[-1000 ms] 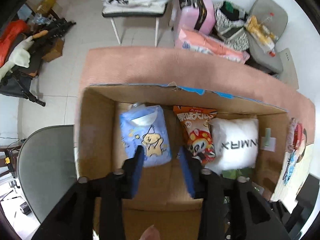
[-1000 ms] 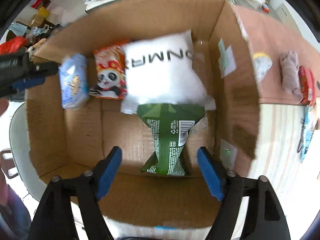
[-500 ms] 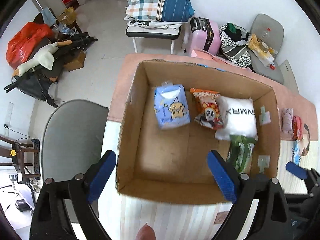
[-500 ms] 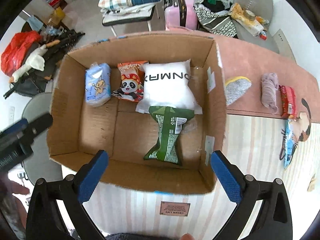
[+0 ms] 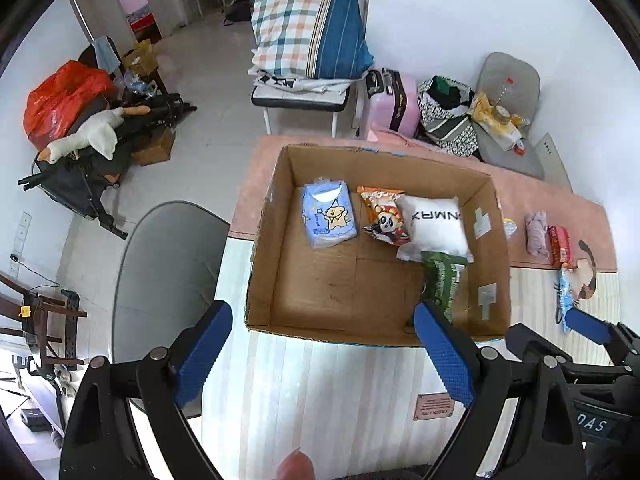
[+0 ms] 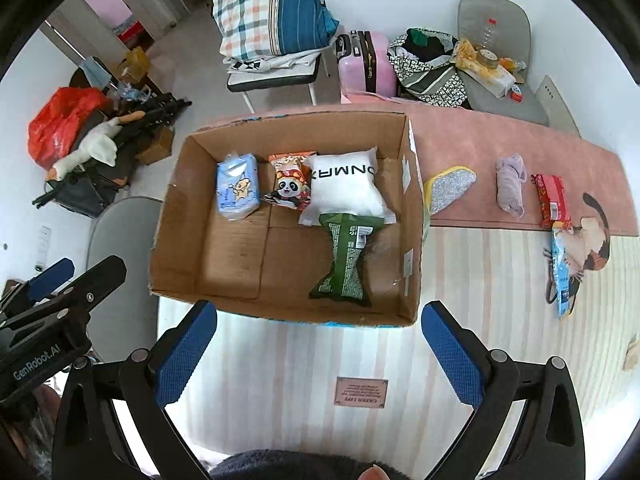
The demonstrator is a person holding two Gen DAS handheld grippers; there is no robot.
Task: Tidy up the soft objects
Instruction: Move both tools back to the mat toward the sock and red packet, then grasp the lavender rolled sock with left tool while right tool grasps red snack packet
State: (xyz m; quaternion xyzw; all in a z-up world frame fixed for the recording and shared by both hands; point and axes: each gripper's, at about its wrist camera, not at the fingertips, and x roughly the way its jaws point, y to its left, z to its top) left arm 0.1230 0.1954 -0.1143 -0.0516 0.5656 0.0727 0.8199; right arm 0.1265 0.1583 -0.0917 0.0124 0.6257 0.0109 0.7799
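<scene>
While both claws, left claw (image 5: 324, 354) and right claw (image 6: 318, 354), gape empty, crinkly packets fill the corrugated cardboard box (image 6: 180, 240).

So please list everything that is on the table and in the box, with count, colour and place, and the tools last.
cardboard box: 1, brown, open, on the table
tissue pack: 1, light blue, box back left
panda snack bag: 1, orange, beside the tissue pack
white pillow pack: 1, box back right
green bag: 1, in front of the white pillow pack
silver pad: 1, yellow-edged, right of box
rolled cloth: 1, lilac, on pink mat
red packet: 1, right of cloth
left tool: open, empty
right tool: open, empty
</scene>
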